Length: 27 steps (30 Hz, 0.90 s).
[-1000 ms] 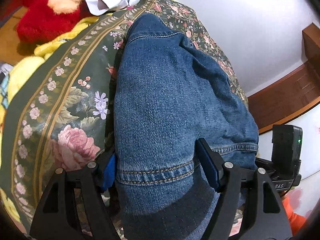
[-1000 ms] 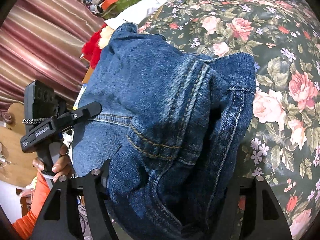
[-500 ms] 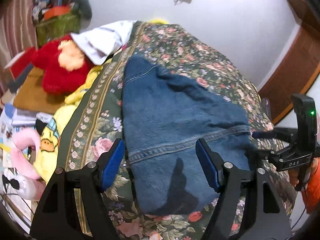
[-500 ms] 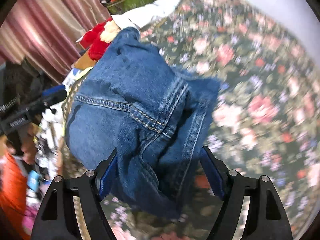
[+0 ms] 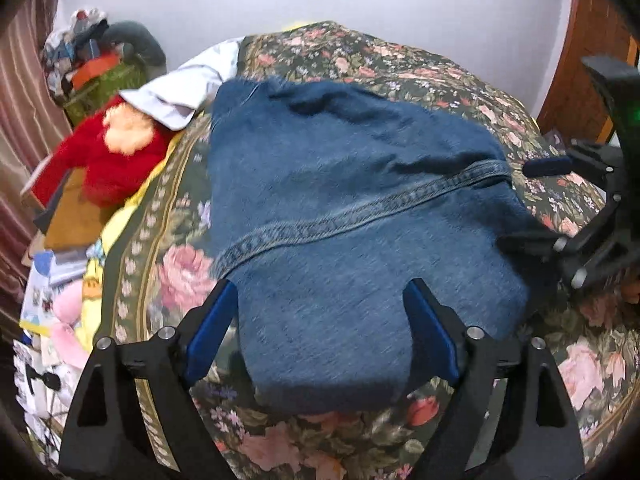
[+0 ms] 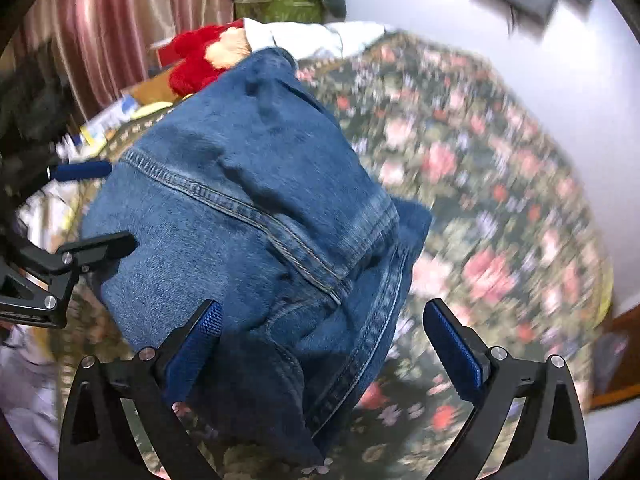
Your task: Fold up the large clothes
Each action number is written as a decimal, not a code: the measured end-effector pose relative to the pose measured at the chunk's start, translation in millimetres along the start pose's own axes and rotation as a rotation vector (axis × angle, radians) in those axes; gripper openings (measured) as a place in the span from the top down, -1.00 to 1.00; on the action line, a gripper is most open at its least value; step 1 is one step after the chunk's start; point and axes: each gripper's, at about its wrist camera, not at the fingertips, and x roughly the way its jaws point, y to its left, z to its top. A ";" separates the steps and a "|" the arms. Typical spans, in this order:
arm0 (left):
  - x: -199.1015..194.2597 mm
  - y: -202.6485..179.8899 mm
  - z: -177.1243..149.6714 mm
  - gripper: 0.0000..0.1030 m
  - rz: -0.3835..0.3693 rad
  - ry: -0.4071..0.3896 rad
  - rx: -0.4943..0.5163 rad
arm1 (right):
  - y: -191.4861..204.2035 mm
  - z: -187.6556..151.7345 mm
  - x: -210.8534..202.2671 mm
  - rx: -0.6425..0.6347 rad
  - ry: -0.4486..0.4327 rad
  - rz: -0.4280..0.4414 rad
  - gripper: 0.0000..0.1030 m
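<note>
from the left wrist view: folded denim garment [image 5: 344,216] lying flat on the floral bedspread [image 5: 400,64], seen whole, with a stitched seam band crossing it from lower left to upper right. beside the bed's left edge, a red plush toy [image 5: 108,160], a white cloth [image 5: 188,88] just past the garment's far corner, and a pink plush [image 5: 68,320] lower down. at the right rim, the right gripper [image 5: 536,204] near the garment's right edge.

from the right wrist view: the garment's bunched right side instead, thicker seams and a layered hem [image 6: 360,340] hanging toward the lens, much of the bedspread [image 6: 480,160] blurred. striped curtain [image 6: 108,20] at upper left and a green box [image 6: 276,8] piled with things behind the bed. left gripper [image 6: 92,208] at the left rim, beside the denim.

left gripper [image 5: 320,320]: jaws just been opening, now well apart, near end of the denim showing between the blue pads [image 5: 212,328] but not pinched.

right gripper [image 6: 320,344]: jaws just been opening, spread wide, denim hem between them, right pad clear of cloth, left pad [image 6: 196,348] seen against the fabric without clamping.
</note>
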 end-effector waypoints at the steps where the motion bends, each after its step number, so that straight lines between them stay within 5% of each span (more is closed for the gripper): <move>1: 0.2 4.3 -2.6 -0.71 -0.018 0.005 -0.011 | -10.3 -4.1 0.2 0.038 0.008 0.044 -0.94; 7: 1.5 16.4 -15.2 -0.74 -0.090 0.054 -0.061 | -28.7 -24.4 -7.2 0.141 0.043 0.157 -0.94; 12: -18.6 16.6 -3.2 -0.73 -0.008 0.023 -0.005 | -32.9 -26.1 -35.4 0.127 -0.005 0.099 -0.94; 18: -30.9 29.9 35.8 -0.73 0.022 -0.065 -0.022 | -35.3 11.8 -55.8 0.157 -0.104 0.116 -0.94; 23: 10.7 33.4 68.2 -0.73 0.037 -0.038 -0.041 | -13.5 59.9 -9.0 0.131 -0.060 0.125 -0.94; 27: 48.9 43.5 65.7 -0.74 0.140 0.037 -0.048 | -7.0 75.3 42.7 0.076 0.034 0.053 -0.93</move>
